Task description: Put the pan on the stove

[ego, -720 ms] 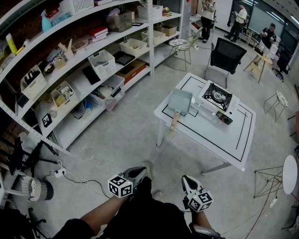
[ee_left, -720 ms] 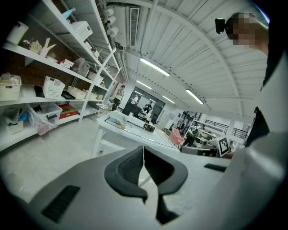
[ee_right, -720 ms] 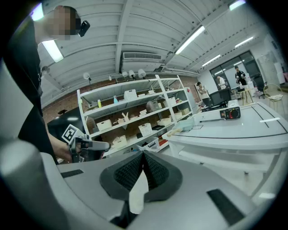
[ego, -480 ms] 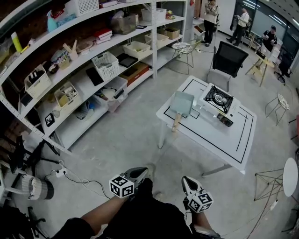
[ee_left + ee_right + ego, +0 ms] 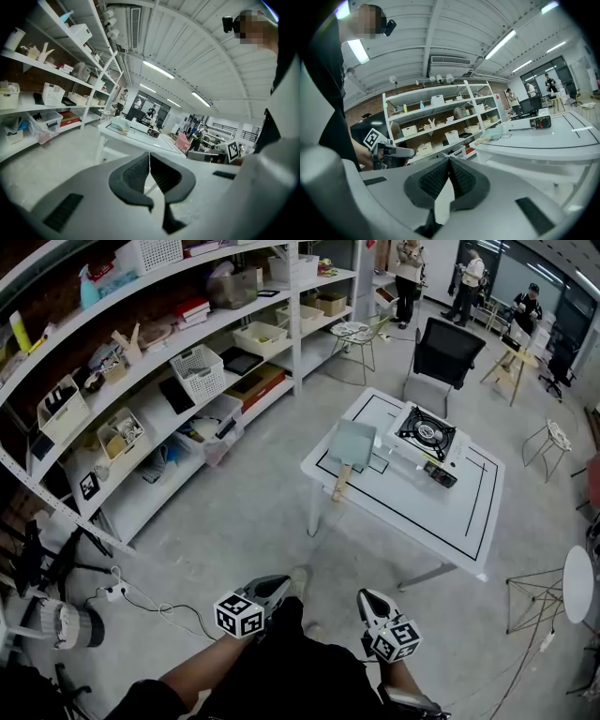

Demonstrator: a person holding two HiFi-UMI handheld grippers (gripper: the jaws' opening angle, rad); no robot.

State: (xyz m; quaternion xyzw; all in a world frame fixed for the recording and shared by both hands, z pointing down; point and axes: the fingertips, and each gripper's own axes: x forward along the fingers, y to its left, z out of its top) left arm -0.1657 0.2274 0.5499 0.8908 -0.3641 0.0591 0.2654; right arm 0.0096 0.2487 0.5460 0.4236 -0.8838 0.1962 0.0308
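Hanging back from the table [image 5: 441, 521], left gripper [image 5: 279, 585] and right gripper [image 5: 367, 597] jaws closed on nothing. Spotted the pan [image 5: 352, 443] on it beside the stove [image 5: 425, 434]; probably needed walking up and opening jaws for the handle [image 5: 339, 486].

Grey square pan [image 5: 354, 442], beside black stove [image 5: 424, 433]

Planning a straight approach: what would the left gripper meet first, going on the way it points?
Probably the white rectangular table, around its near edge; between it and the left gripper lies only grey concrete floor. Depth is hard to judge.
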